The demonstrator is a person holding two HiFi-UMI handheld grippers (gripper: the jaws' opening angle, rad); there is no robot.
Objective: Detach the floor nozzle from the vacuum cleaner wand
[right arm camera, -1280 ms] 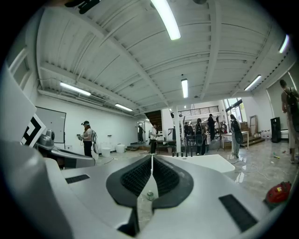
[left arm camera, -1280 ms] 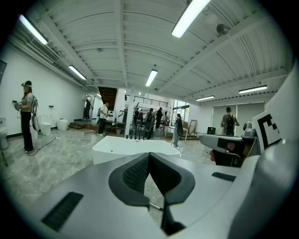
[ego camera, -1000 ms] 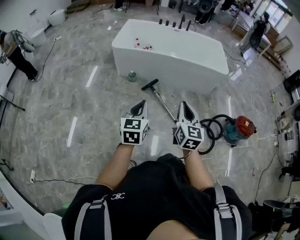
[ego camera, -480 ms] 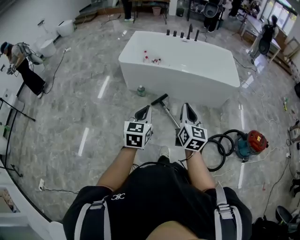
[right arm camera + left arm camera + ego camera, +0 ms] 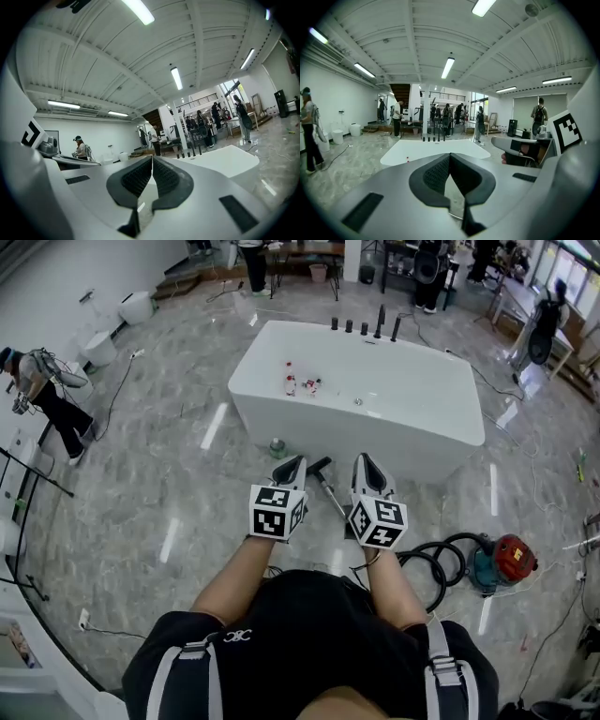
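Holding left tool [image 5: 294, 465] and right tool [image 5: 364, 461] side by side over marble floor [image 5: 141, 474], both pointing toward 12 o'clock. Showing both jaw pairs pressed fully together, clamping nothing. Finding black floor nozzle [image 5: 319, 465] lying on floor between tool tips, attached to wand [image 5: 331, 493] running toward 5 o'clock. Noting white bathtub [image 5: 394, 439] just beyond at 12 o'clock, green can [image 5: 277, 447] at 11 o'clock of left tool, red-and-teal vacuum canister [image 5: 504, 561] with black hose [image 5: 424, 563] at 4 o'clock.
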